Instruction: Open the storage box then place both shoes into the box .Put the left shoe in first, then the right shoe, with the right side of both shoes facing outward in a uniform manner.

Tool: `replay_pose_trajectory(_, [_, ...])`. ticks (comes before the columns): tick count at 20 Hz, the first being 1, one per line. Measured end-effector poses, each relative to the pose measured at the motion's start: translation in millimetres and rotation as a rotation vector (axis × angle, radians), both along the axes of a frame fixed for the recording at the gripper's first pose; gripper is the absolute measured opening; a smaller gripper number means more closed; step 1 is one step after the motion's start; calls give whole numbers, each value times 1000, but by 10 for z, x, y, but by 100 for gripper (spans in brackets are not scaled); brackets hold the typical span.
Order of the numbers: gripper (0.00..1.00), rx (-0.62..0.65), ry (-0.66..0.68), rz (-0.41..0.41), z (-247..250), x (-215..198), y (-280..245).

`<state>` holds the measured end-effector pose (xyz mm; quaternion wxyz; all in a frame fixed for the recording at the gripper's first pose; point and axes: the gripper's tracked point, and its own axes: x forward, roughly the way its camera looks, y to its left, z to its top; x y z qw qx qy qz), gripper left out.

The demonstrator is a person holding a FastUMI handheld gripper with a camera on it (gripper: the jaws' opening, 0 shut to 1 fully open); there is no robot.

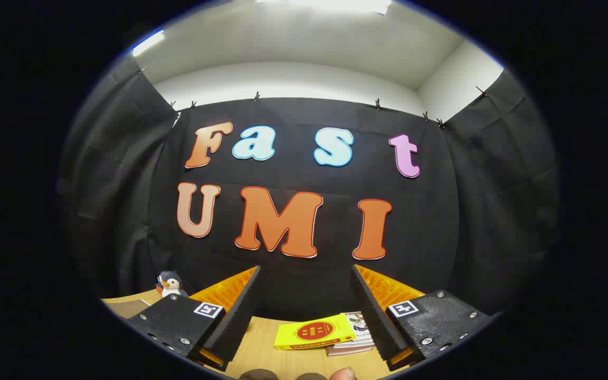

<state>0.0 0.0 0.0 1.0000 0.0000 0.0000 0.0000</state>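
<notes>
**Tongs held apart above a wooden table, pointed at the booth wall**

The gripper (304,274) is raised and aimed at the draped black cloth wall (304,295), its two fingers (238,311) spread wide with nothing between them. Each finger is a flat wedge with a fine sawtooth inner edge and a ribbed outer face, mounted on a matt block with screw heads and a small square marker.

Below, between the fingers, lies a smooth light wooden table (272,364). On it, nearer the right finger, a flat yellow box (312,332) rests on a thin stack of printed booklets (357,338). Far left, beyond the left finger, stands a small plush penguin (169,284).

Neither storage box nor shoes can be made out here; rounded shapes at the table's near edge are too cropped to identify.
</notes>
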Motion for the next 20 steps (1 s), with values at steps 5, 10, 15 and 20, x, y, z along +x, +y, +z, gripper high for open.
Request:
replay_pose_trajectory(5, [98, -5, 5, 1, 24, -2, -14])
replay_pose_trajectory(10, [98, 34, 23, 4, -81, -64, 23])
replay_pose_trajectory(15, [98, 37, 41, 10, -191, -137, 66])
replay_pose_trajectory(20, [98, 89, 22, 98, -231, -190, 255])
